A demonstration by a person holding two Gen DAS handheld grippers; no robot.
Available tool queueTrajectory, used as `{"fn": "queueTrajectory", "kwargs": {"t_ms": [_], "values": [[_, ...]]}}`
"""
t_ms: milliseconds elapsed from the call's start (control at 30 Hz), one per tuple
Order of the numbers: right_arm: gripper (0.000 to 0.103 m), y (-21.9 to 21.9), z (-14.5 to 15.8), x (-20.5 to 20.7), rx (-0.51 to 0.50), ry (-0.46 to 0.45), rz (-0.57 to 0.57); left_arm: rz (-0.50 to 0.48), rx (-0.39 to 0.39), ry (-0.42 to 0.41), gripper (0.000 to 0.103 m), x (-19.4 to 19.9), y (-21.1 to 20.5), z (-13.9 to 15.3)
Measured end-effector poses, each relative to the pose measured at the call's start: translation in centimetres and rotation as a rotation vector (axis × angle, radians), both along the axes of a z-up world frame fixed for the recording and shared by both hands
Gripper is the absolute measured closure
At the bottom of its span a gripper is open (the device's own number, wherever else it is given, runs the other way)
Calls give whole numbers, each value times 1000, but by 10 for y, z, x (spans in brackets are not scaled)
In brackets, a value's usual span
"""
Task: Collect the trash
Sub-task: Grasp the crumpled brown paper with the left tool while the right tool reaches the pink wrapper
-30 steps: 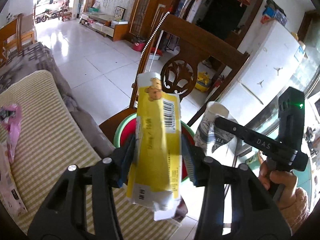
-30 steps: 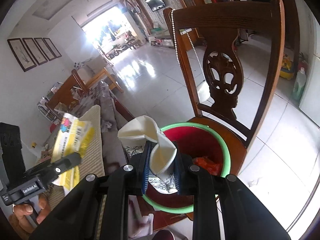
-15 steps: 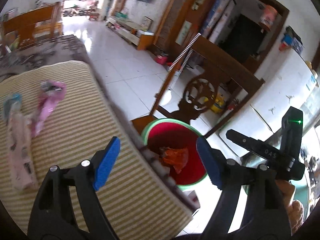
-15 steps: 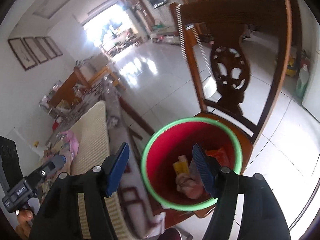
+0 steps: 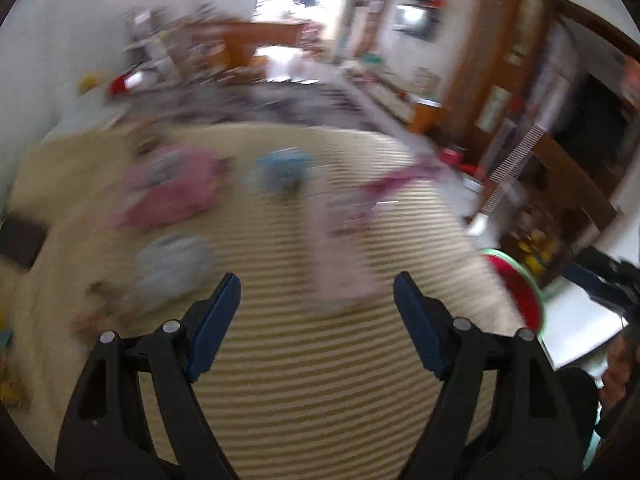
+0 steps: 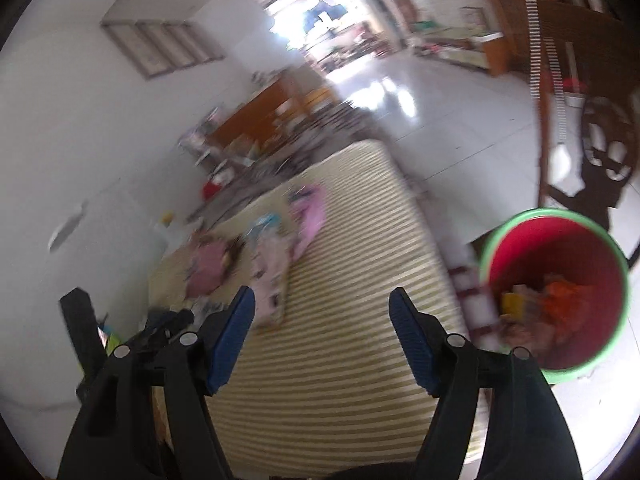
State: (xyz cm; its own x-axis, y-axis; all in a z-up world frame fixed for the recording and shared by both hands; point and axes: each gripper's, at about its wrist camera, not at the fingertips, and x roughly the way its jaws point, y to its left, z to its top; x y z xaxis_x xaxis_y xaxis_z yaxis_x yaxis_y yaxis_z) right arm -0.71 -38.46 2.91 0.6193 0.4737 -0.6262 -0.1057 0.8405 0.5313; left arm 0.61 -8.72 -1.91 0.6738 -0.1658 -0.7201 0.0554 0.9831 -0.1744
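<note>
Several blurred wrappers lie on a striped cloth (image 5: pixel 320 380): a pink one (image 5: pixel 168 188), a pale blue one (image 5: pixel 172 260), a small blue one (image 5: pixel 280 172) and a long pale pink one (image 5: pixel 340 248) (image 6: pixel 268 276). My left gripper (image 5: pixel 316 284) hangs open above the cloth, just short of them, with nothing between its pads. My right gripper (image 6: pixel 320 296) is over the cloth too; its jaws are opening and hold nothing. The red bucket (image 6: pixel 560 264) with a green rim stands to the right of the cloth, with an orange wrapper (image 6: pixel 564 296) and a yellow piece (image 6: pixel 514 304) inside.
A dark wooden chair (image 6: pixel 600 140) bears the bucket, and its back rises behind it. Beyond the cloth's far edge lies a cluttered table top, then white floor tiles. The left hand's gripper body (image 6: pixel 160 320) shows at the lower left of the right wrist view.
Both grippers let go of the yellow wrapper and the paper cup over the bucket and opened. Both then swung left, away from the bucket and over the striped cloth.
</note>
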Motion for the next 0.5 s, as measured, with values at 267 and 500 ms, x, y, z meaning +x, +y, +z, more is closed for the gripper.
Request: {"fn": "queueTrajectory", "kwargs": {"t_ms": [267, 500], "values": [[35, 36, -2, 1, -144, 15, -12, 227, -8, 107, 27, -8, 124, -36], [35, 38, -12, 7, -201, 72, -50, 265, -74, 187, 34, 8, 142, -73]]}}
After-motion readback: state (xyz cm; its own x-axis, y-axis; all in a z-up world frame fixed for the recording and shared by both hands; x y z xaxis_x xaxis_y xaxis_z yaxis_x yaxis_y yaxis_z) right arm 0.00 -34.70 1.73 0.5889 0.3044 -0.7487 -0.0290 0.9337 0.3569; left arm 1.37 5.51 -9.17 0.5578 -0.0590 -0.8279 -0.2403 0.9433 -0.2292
